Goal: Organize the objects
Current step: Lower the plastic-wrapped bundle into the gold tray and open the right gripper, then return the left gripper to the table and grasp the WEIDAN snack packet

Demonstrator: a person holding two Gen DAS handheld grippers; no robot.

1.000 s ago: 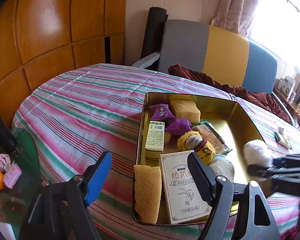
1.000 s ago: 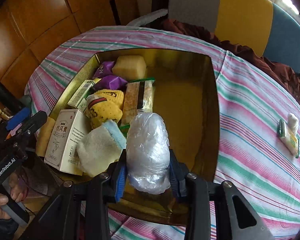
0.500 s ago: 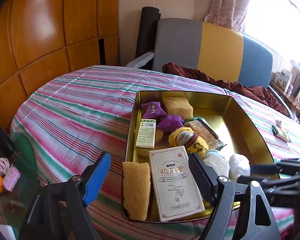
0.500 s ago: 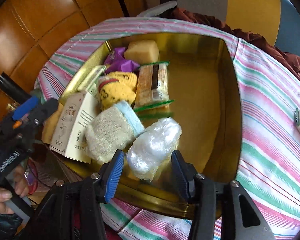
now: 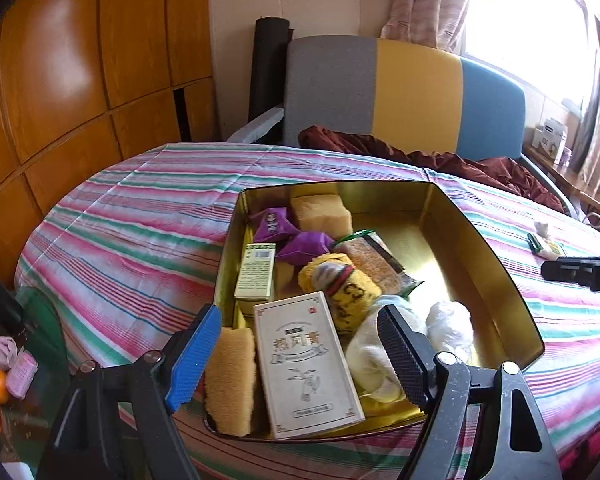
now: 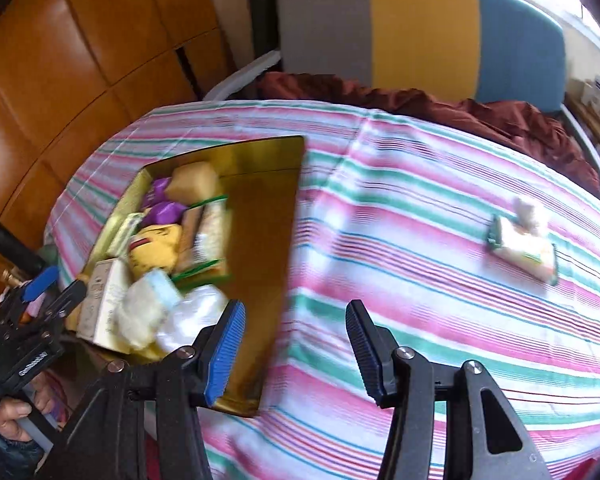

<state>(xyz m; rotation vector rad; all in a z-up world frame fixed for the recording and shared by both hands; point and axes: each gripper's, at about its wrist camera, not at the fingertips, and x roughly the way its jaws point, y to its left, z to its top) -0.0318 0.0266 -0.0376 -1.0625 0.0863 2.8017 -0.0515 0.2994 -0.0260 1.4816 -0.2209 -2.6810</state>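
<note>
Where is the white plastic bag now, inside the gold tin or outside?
Inside: the white plastic bag lies on the gold tin floor, beside the pale sock.

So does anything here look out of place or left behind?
One thing stands out: a small packet with a white wad beside it lies alone on the striped tablecloth, well apart from the gold tin where everything else is packed. In the tin, things sit jumbled, but nothing looks spilled or damaged.

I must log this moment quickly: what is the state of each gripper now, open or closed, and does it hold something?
Left gripper: open, holding nothing, above the gold metal tin.
Right gripper: jaws opening, nothing between them, over the striped tablecloth.
</note>
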